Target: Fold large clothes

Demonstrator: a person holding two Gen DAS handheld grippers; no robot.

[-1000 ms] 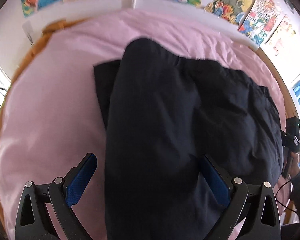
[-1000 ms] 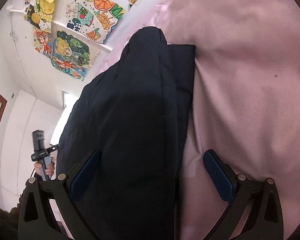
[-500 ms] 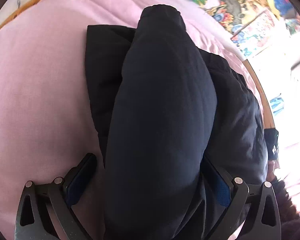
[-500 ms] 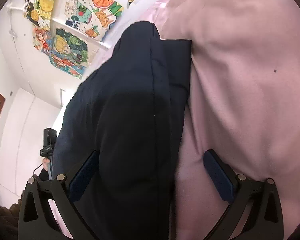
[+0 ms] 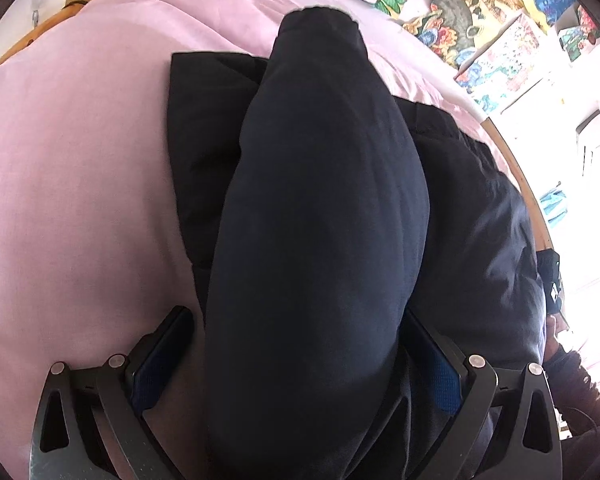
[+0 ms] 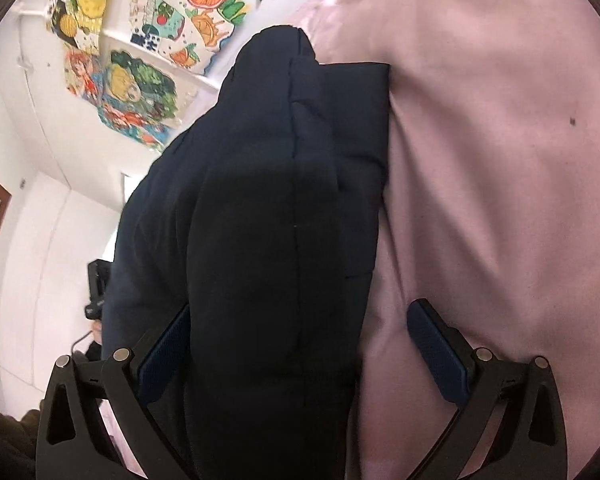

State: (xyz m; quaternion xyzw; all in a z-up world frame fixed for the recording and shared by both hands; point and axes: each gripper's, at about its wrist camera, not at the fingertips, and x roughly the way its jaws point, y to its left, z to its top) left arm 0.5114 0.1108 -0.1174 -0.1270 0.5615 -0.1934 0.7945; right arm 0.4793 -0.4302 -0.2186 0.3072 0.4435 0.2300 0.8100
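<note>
A large dark navy garment (image 5: 320, 220) lies partly folded on a pink bed sheet (image 5: 72, 200). A thick folded roll of it runs lengthwise between the fingers of my left gripper (image 5: 296, 356), whose jaws stand wide apart around the cloth. In the right wrist view the same garment (image 6: 268, 220) fills the left half, and my right gripper (image 6: 300, 344) is open, its left finger (image 6: 164, 360) against the cloth and its right finger (image 6: 436, 348) over bare sheet (image 6: 500, 160). Whether either gripper pinches fabric below the frame is hidden.
Colourful drawings hang on the white wall (image 5: 480, 20) behind the bed, also in the right wrist view (image 6: 140, 92). A wooden bed edge (image 5: 516, 184) runs along the right. The other handheld gripper (image 5: 552, 280) shows at the far right.
Both grippers have moved closer to and lower over the garment. The folded roll has risen and narrowed between the left gripper's fingers. Both jaws stay wide apart.
</note>
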